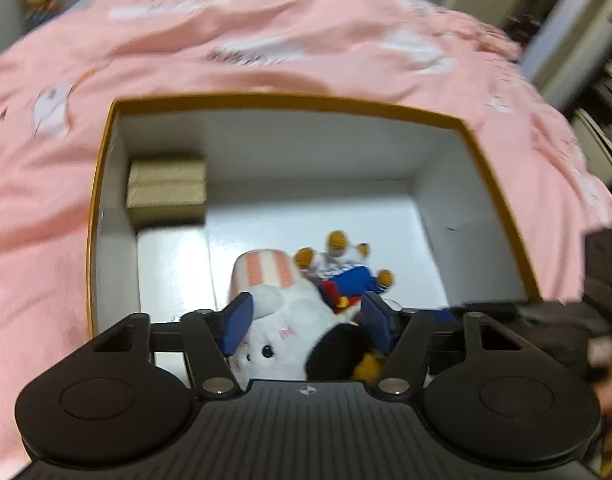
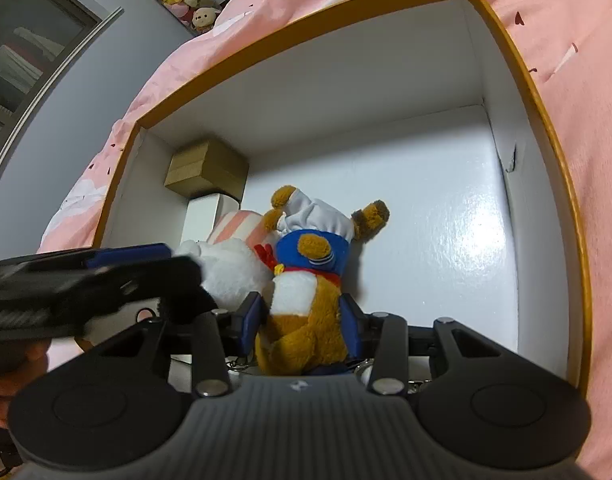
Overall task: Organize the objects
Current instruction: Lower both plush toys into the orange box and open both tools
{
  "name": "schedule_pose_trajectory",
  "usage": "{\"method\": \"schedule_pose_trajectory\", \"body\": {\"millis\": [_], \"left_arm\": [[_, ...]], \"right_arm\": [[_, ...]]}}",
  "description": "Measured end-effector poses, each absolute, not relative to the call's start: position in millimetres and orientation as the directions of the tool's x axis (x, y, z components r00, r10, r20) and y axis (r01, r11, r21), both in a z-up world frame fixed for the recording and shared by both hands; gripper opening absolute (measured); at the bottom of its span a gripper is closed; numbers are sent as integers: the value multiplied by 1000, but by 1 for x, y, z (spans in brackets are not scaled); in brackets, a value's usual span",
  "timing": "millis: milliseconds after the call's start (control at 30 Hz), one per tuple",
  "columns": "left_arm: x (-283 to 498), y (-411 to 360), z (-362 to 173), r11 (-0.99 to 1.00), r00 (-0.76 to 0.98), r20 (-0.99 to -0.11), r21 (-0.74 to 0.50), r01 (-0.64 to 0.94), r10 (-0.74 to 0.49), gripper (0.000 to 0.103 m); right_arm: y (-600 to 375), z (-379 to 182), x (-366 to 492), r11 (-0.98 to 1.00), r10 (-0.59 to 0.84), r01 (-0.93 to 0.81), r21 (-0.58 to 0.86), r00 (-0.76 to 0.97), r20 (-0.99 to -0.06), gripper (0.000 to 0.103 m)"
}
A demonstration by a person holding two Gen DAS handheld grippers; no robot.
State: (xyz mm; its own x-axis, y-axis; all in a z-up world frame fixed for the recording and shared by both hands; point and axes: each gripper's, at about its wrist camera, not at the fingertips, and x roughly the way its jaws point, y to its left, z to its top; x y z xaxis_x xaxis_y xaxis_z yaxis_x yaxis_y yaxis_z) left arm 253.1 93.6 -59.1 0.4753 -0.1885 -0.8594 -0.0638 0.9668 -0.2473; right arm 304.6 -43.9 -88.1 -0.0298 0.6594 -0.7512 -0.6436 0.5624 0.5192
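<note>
Box (image 2: 546,128) with orange rim sits on pink bed cover (image 1: 265,32). Right hand-held gripper (image 2: 301,322) is clamped on brown plush (image 2: 306,320), inside box. White plush (image 1: 289,320) lies between pads of left hand-held gripper (image 1: 306,320), jaws wide; contact unclear. Tan carton (image 1: 167,188) sits far left ahead of it, in box corner.
</note>
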Motion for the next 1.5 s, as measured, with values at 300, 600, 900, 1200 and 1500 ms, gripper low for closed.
{"method": "schedule_pose_trajectory", "body": {"millis": [300,600,900,1200,1500], "left_arm": [[249,100,-73,970,421,-890,-229,-77,-177,50],[241,108,-76,961,454,-866,-267,-66,-209,49],[244,100,-82,968,471,-861,-245,-54,-192,50],[240,107,-77,964,489,-850,-258,-63,-196,59],[230,107,-62,961,547,-815,-268,-60,-193,63]], "right_arm": [[-34,-82,303,493,616,-746,447,-63,-785,43],[-9,-79,296,388,532,-862,325,-79,-843,43],[-9,-92,301,414,542,-830,375,-107,-834,44],[-10,-85,295,414,545,-855,313,-42,-837,60],[-17,-74,294,418,566,-864,281,5,-824,67]]}}
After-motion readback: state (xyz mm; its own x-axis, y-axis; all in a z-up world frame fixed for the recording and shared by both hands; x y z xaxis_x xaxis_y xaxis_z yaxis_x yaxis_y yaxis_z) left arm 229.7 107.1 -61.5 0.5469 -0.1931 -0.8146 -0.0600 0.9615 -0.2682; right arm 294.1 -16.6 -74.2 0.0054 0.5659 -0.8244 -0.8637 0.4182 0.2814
